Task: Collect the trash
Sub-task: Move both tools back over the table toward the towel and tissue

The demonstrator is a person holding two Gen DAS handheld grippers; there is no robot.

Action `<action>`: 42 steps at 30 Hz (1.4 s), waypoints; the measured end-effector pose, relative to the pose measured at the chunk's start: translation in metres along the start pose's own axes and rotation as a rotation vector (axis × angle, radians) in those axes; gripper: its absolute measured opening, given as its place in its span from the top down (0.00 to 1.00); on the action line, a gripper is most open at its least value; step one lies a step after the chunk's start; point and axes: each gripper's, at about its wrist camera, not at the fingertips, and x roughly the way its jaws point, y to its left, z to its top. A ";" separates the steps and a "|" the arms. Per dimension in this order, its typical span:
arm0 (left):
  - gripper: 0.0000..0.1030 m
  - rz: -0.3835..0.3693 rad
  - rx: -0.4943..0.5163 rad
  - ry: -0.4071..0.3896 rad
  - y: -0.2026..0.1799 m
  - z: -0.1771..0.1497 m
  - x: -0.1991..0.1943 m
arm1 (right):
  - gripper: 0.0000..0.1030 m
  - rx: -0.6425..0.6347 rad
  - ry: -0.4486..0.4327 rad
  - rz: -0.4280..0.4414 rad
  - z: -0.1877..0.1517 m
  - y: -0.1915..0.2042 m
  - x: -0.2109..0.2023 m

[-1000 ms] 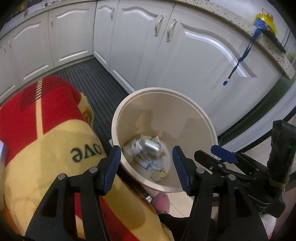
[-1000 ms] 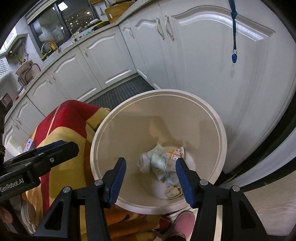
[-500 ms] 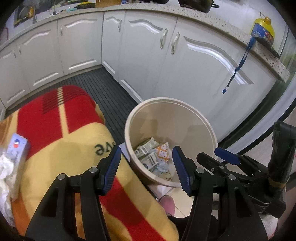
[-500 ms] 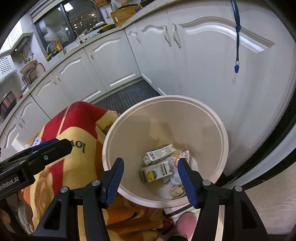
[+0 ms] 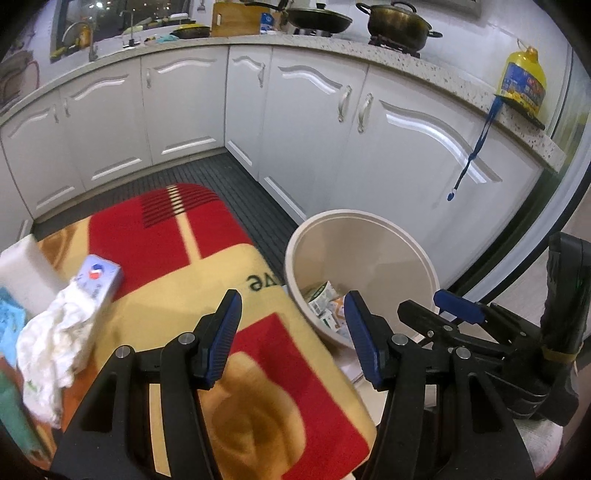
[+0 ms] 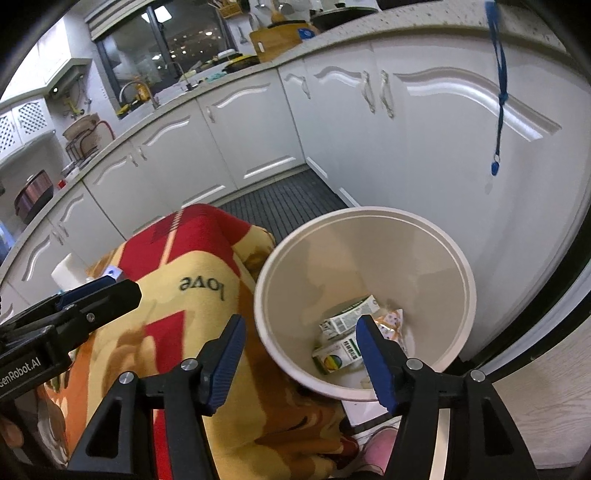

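The left gripper (image 5: 291, 332) hangs with its jaws apart and nothing between them, over the red-and-yellow blanket (image 5: 229, 280) that covers the bench. The right gripper (image 6: 299, 360) is opening, also empty; through its gap shows the near rim of the cream trash bin (image 6: 436, 236), which stands on the floor just beyond and to the right of it.

Only the right wrist view looks well down into the bin, where two green-and-white cartons (image 6: 347, 317) and a crumpled wrapper (image 6: 391, 321) lie at the bottom. The left view catches just a sliver of these behind its right finger.

Only the left view shows what lies to the left of its gripper on the blanket: a crumpled white cloth (image 5: 55, 339) against a small light-blue box (image 5: 99, 280), with a white block (image 5: 22, 273) behind.

Farther off, white cabinets (image 5: 303, 122) curve round both views, pots (image 5: 395, 22) stand on the counter, and a blue lanyard (image 5: 476, 147) hangs by a yellow bottle (image 5: 522, 77).
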 end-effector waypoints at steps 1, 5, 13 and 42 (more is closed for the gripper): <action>0.45 0.006 -0.001 -0.005 0.002 -0.002 -0.005 | 0.41 -0.004 -0.002 0.006 -0.001 0.004 -0.001; 0.45 0.029 -0.007 -0.028 0.010 -0.008 -0.020 | 0.39 -0.023 -0.011 0.026 -0.004 0.017 -0.007; 0.45 0.054 -0.041 -0.067 0.031 -0.020 -0.047 | 0.37 -0.071 -0.033 0.051 -0.006 0.046 -0.019; 0.38 0.189 -0.222 -0.091 0.145 -0.071 -0.124 | 0.28 -0.244 -0.005 0.190 -0.026 0.150 -0.023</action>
